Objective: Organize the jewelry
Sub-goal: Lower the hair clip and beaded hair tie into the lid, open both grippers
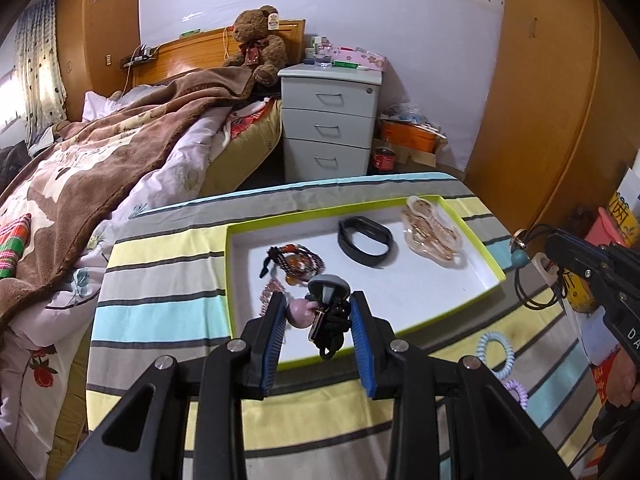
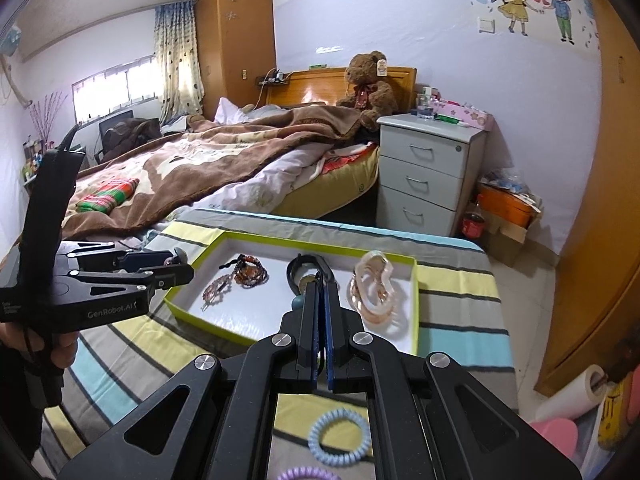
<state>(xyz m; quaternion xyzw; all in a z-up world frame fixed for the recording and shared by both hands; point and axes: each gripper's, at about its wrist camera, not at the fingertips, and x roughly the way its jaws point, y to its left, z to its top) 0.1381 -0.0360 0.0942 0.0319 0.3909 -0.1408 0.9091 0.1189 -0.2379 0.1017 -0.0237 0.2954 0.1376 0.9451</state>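
Note:
A white tray with a green rim lies on the striped cloth. In it are a dark beaded bracelet, a pink bead piece, a black band and a clear pink hair claw. My left gripper is open over the tray's near edge, with a black hair tie with mushroom and pink ball charms between its fingers. My right gripper is shut on a black cord necklace with a teal bead.
A blue coil hair tie and a purple one lie on the cloth near me. A bed with a brown blanket lies to the left. Grey drawers stand behind the table.

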